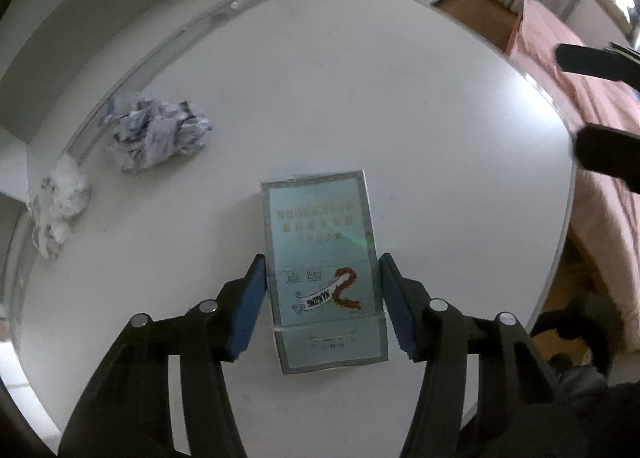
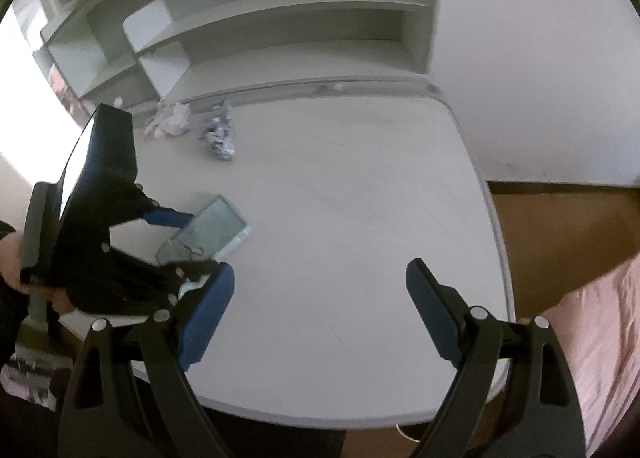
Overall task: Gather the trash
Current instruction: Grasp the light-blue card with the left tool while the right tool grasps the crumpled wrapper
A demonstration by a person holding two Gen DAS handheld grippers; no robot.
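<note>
The left gripper is pointing down at a white table, and a flat pale-blue box with a red dragon and the word NANJING is lying between its two blue pads. The pads are sitting right against the long sides of the box; the left one looks like it is touching, while on the right I cannot tell if a thin gap is remaining. The box is resting flat on the table. No earlier view is given.

The right gripper is hanging over a bare part of the table with its jaws spread wide and nothing between them.

Two crumpled pieces are lying near the back edge: a blue-and-white paper ball and, just beside it, a white wad.
</note>
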